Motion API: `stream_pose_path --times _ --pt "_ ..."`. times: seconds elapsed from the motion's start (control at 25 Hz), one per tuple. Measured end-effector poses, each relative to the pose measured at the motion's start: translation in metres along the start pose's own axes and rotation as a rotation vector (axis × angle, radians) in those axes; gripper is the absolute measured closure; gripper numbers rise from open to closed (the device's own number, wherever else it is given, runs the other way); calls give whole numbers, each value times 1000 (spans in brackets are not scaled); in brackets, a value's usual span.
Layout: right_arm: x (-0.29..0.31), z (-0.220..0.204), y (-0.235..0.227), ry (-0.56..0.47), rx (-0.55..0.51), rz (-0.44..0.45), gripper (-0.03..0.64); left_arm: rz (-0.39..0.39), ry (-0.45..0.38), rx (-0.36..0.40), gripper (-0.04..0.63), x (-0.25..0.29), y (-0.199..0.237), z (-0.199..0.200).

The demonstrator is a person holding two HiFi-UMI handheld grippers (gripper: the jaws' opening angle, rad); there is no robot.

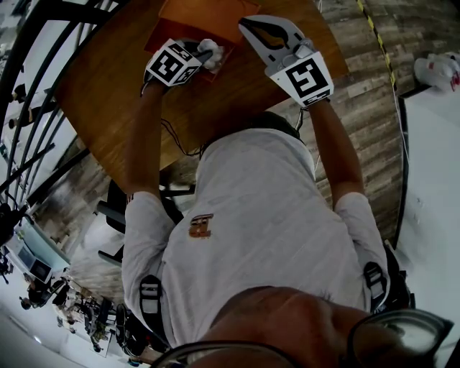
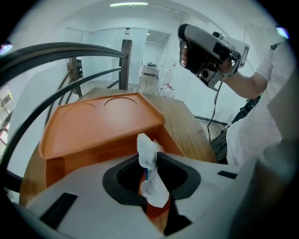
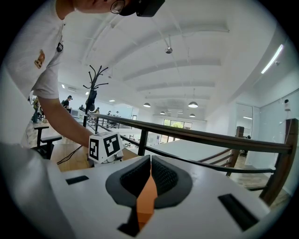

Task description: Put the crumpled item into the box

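Observation:
A white crumpled paper (image 2: 148,156) stands upright between the jaws of my left gripper (image 2: 150,170), which is shut on it. It hangs over the near edge of the orange box (image 2: 84,161), whose tray-like lid (image 2: 93,123) is raised behind it. From the head view the paper (image 1: 211,52) and left gripper (image 1: 208,56) sit at the box's front. My right gripper (image 1: 246,23) hovers over the orange box (image 1: 201,14). Its tips (image 3: 150,163) meet, and orange shows through the slit behind them.
The box rests on a round wooden table (image 1: 108,93). Black curved railings (image 1: 29,86) run along the table's far and left sides. A cable (image 1: 180,144) hangs off the near edge. A white surface (image 1: 431,180) lies to the right.

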State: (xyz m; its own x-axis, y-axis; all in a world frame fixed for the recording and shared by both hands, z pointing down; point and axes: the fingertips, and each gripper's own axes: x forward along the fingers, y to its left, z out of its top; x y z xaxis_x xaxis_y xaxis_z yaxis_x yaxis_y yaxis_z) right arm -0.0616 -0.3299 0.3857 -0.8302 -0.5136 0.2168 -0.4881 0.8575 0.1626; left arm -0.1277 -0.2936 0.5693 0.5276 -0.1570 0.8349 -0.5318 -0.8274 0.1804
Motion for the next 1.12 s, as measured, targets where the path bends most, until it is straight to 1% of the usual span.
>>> stream_pose_path --times 0.2,0.52,0.76,0.88,1.0,1.12 --pt "0 1 2 -2 0 1 583 57 17 10 470 -1 7 -6" --pt "-5 1 8 -3 -2 7 583 156 1 -2 383 -7 17 -10" --pt "-7 2 8 -2 -6 9 583 230 -35 -8 357 -10 26 -9" --pt "-7 2 10 -3 -3 10 583 253 -50 -17 344 -12 29 -10" --pt "-5 1 9 -1 -1 11 583 271 -69 -37 344 -16 31 -9" --pt "-5 2 10 1 1 15 583 295 -111 -63 344 -23 31 -6"
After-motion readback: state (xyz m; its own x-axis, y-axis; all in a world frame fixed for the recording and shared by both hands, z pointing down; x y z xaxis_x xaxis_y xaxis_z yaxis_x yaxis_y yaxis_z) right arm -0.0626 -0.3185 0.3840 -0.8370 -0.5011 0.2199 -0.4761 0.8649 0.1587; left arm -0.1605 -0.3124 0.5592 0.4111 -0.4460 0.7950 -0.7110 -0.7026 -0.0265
